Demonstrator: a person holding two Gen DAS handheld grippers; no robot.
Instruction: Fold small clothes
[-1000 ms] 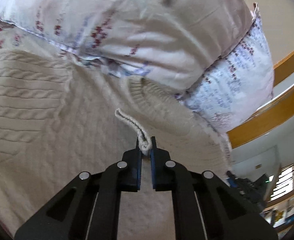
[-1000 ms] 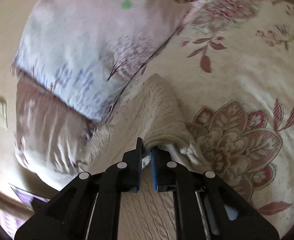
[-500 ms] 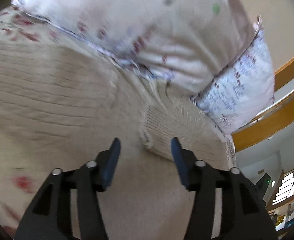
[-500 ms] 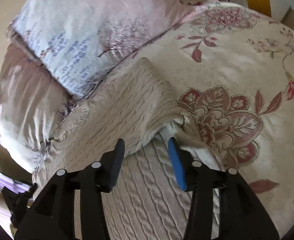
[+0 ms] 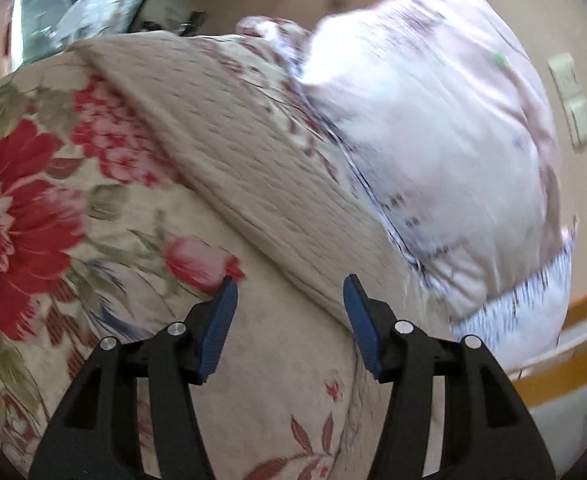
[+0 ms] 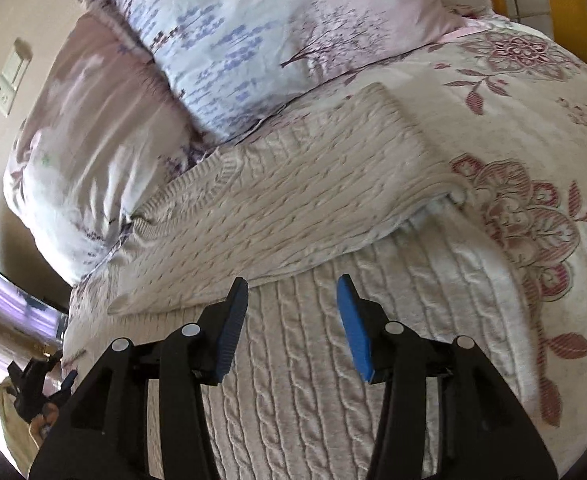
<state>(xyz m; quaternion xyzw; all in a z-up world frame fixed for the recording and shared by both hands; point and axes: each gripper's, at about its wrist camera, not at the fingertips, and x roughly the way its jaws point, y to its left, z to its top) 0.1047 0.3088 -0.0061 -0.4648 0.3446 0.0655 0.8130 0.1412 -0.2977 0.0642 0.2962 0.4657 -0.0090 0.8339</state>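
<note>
A cream cable-knit sweater (image 6: 293, 184) lies on the floral bedspread (image 6: 533, 112), with one part folded across its body. My right gripper (image 6: 292, 280) hangs open just above the sweater's body, at the edge of the folded layer, with nothing between its fingers. In the left wrist view the sweater (image 5: 253, 168) runs as a cream band below the pillow. My left gripper (image 5: 289, 280) hovers over the bedspread (image 5: 25, 200) at the sweater's near edge; its jaws are closing from a wide gap with nothing between them.
Two pillows, one blue-printed (image 6: 253, 32) and one pink (image 6: 93, 120), press against the sweater's far side. A wooden bed frame (image 5: 573, 376) edges the bed. Wall switches (image 6: 9, 80) sit behind the pillows.
Both grippers let go of the sweater and opened. The left one swung sideways off the knit to the flowered bedspread; the right one drew back a little from the fold.
</note>
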